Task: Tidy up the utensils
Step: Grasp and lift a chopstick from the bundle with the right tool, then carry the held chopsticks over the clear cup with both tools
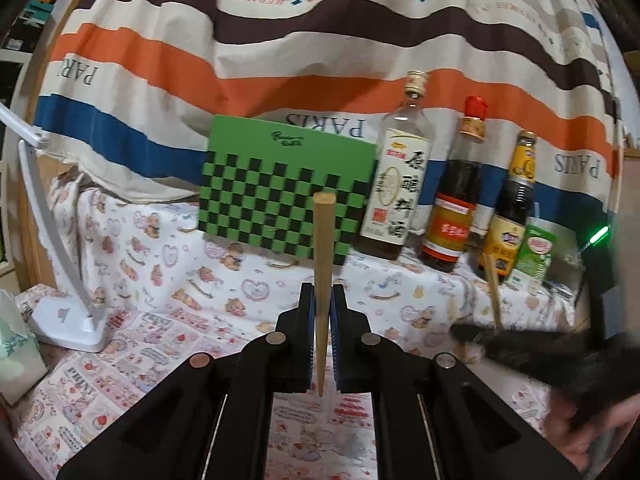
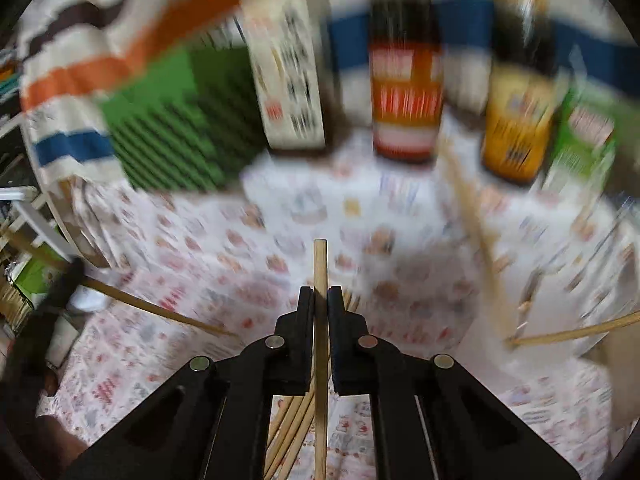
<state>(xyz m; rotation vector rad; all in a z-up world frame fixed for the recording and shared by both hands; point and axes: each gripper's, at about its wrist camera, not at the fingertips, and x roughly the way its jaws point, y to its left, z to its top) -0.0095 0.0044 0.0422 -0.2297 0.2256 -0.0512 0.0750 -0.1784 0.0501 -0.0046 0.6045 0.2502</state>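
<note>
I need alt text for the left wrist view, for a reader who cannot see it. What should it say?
The left gripper is shut on a wooden chopstick that stands upright above a cartoon-print tablecloth. Behind it, a green checkered board and three sauce bottles stand before a striped cloth.

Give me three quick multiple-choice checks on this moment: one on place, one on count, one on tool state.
1. The green checkered board stands where relative to the bottles?
A. Left of them
B. Right of them
C. Lying flat in front

2. How many bottles stand in the row?
A. One
B. Three
C. Five

3. The left tool is:
A. Wide open
B. Shut on a chopstick
C. Shut on a bottle cap

Answers: 1 A, the board sits left of the clear bottle. 2 B, clear, red-capped and yellow-labelled. 3 B, the stick is pinched between its pads.
</note>
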